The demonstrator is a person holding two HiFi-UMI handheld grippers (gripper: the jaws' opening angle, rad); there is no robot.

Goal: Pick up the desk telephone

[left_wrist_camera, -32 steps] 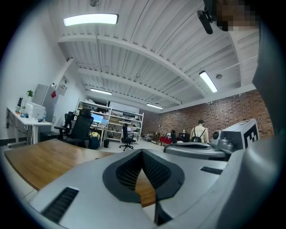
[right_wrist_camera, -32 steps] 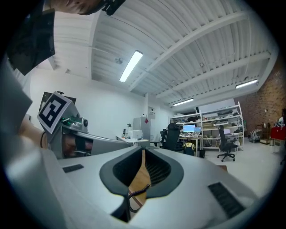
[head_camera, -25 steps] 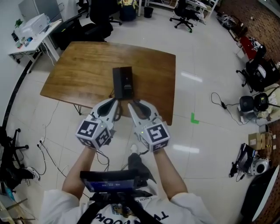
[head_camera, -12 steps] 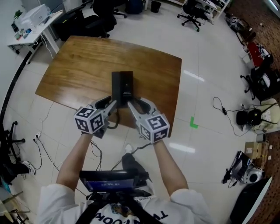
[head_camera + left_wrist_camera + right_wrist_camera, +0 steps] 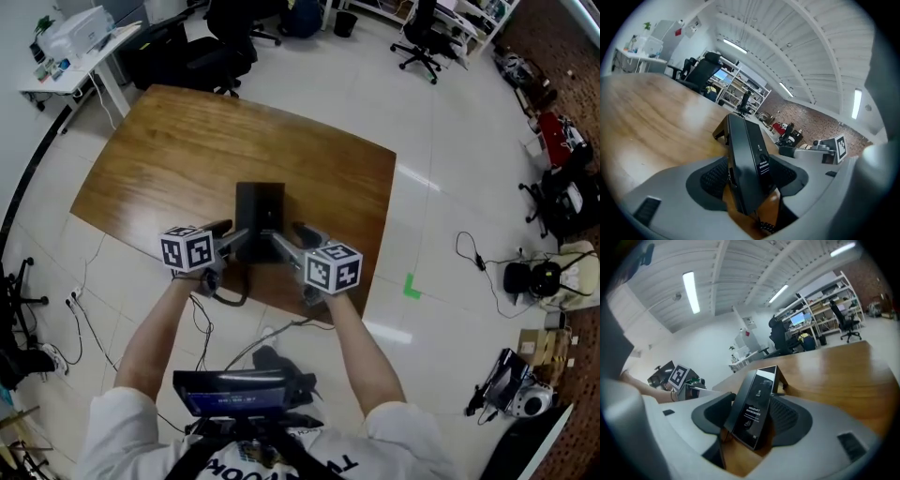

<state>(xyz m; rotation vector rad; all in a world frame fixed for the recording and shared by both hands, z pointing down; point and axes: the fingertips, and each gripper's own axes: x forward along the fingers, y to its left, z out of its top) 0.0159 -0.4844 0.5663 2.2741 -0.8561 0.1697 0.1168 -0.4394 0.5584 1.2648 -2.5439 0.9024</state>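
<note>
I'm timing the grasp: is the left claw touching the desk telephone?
Cannot tell. In the left gripper view the desk telephone stands between the left claw's opening jaws and overlaps both pads; neither contact nor a gap shows plainly.

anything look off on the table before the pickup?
The desk telephone seems to lie face down on the table: the side showing carries only a printed label, no keypad or handset in sight. Its cord hangs off the table's near edge toward the floor. Nothing spilled or visibly broken.
</note>
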